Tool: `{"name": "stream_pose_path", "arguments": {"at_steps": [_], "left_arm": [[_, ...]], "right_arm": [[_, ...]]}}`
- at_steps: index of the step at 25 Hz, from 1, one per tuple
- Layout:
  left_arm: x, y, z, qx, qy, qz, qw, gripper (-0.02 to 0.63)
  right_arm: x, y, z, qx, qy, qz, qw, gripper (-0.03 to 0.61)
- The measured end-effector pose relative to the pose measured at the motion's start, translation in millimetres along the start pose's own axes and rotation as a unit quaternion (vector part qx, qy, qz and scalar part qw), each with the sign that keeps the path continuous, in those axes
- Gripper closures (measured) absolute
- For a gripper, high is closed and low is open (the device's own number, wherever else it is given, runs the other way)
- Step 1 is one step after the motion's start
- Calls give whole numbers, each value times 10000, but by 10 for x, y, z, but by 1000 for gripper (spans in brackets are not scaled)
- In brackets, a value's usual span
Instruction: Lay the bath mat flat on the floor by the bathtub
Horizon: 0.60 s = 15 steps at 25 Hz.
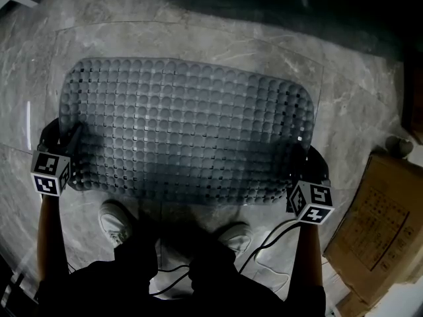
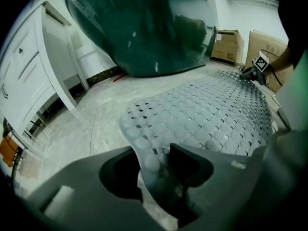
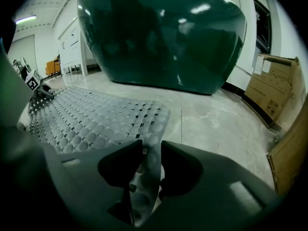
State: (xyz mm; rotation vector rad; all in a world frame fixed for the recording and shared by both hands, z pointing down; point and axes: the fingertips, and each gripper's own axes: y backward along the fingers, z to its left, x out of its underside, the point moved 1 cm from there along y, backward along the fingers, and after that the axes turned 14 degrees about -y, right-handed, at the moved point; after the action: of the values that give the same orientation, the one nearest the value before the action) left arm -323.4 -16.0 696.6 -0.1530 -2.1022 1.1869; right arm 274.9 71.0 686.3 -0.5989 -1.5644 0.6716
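A grey bubbled bath mat point(image 1: 185, 131) with small square holes is spread just above the marble floor, stretched between both grippers. My left gripper point(image 1: 66, 152) is shut on the mat's near left corner point(image 2: 153, 160). My right gripper point(image 1: 301, 177) is shut on the near right corner point(image 3: 148, 165). The dark green bathtub point(image 2: 144, 28) rises just beyond the mat's far edge, and it fills the upper half of the right gripper view as the bathtub point(image 3: 163, 32). The mat's far side looks close to the floor while the near edge stays lifted in the jaws.
Cardboard boxes point(image 1: 373, 230) stand at the right on the floor, also seen as boxes point(image 3: 274, 95). White cabinets point(image 2: 33, 76) line the left side. The person's shoes point(image 1: 115, 220) stand right behind the mat's near edge, with cables point(image 1: 264, 243) trailing by them.
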Motion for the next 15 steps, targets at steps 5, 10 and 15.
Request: {"name": "stream_pose_path", "arguments": {"at_steps": [5,10,15], "left_arm": [[-6,29,59,-193,-182,70,9996,385],[48,79,111,-326,-356,257,9985,313],[106,93,121,-444,-493,350,9972,305]], "right_arm": [[32,36,-85,159,-17,9,9999,428],[45,110,-164,358,-25,-105,9993,494],[57,115,-155,306,-128,-127,9994,494]]}}
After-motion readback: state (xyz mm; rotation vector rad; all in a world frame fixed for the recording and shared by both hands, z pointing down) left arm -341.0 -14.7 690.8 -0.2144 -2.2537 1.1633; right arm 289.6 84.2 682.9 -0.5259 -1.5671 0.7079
